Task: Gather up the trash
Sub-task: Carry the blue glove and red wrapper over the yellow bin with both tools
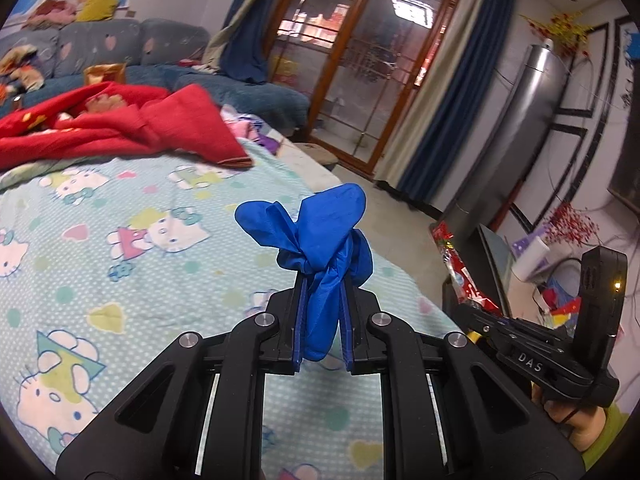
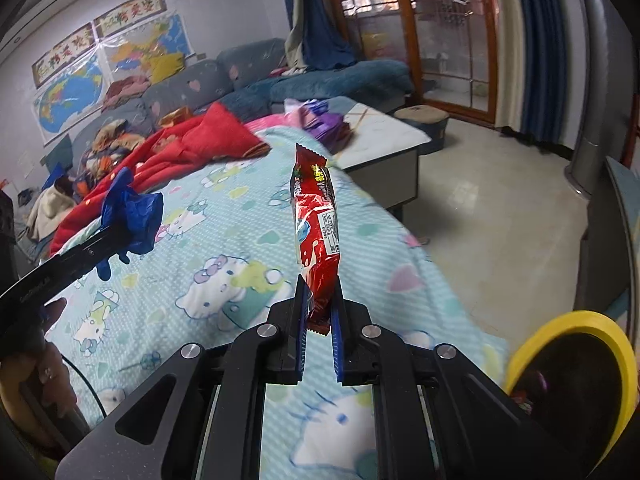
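My left gripper (image 1: 323,280) is shut on a crumpled blue glove (image 1: 320,236) and holds it up above the Hello Kitty sheet (image 1: 120,248). The glove also shows in the right wrist view (image 2: 134,216), at the left. My right gripper (image 2: 319,286) is shut on a red snack wrapper (image 2: 316,220), which stands upright above the sheet (image 2: 224,264). The right gripper's body shows in the left wrist view, low at the right, with the red wrapper (image 1: 466,276) beside it. A yellow-rimmed bin (image 2: 576,364) is at the lower right, below my right gripper.
A red blanket (image 1: 120,124) lies at the far side of the sheet. A blue-grey sofa (image 2: 248,80) with clothes stands behind. A low table (image 2: 384,136) with purple wrappers stands past the sheet. Tiled floor (image 2: 500,216) and a glass door are to the right.
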Action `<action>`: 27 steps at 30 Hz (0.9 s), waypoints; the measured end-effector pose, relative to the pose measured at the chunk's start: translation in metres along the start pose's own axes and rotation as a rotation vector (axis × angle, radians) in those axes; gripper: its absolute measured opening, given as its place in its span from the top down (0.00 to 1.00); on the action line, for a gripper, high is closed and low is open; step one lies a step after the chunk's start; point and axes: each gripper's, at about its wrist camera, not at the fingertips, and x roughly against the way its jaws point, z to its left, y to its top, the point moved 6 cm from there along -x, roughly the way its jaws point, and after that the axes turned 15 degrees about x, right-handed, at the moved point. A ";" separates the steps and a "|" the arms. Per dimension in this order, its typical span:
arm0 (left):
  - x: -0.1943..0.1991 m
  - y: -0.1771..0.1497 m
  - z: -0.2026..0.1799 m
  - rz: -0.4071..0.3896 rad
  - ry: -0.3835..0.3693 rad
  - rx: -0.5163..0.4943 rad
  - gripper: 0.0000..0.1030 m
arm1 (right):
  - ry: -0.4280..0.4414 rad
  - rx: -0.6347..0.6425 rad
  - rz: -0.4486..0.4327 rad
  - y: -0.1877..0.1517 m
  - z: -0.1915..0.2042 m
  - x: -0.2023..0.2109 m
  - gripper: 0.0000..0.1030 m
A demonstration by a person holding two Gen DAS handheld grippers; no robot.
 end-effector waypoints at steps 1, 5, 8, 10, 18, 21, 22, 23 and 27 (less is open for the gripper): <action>0.001 -0.002 -0.006 0.001 -0.010 -0.009 0.91 | -0.006 -0.003 -0.004 -0.002 -0.002 0.005 0.90; 0.002 -0.012 -0.025 0.012 -0.050 -0.046 0.91 | -0.050 -0.030 -0.023 -0.013 -0.016 0.027 0.90; -0.001 -0.021 -0.040 0.028 -0.076 -0.076 0.91 | -0.072 -0.045 -0.026 -0.023 -0.025 0.039 0.90; -0.003 -0.028 -0.051 0.039 -0.096 -0.102 0.91 | -0.095 -0.049 -0.030 -0.028 -0.031 0.047 0.90; -0.012 -0.054 -0.091 0.077 -0.152 -0.194 0.91 | -0.171 -0.083 -0.047 -0.050 -0.050 0.073 0.90; -0.014 -0.062 -0.104 0.086 -0.172 -0.228 0.91 | -0.199 -0.091 -0.054 -0.057 -0.055 0.084 0.90; -0.016 -0.065 -0.108 0.091 -0.178 -0.241 0.91 | -0.211 -0.090 -0.055 -0.060 -0.057 0.087 0.90; -0.017 -0.069 -0.112 0.096 -0.183 -0.252 0.91 | -0.224 -0.090 -0.056 -0.063 -0.058 0.090 0.90; -0.021 -0.081 -0.126 0.113 -0.206 -0.293 0.91 | -0.256 -0.107 -0.052 -0.077 -0.066 0.101 0.90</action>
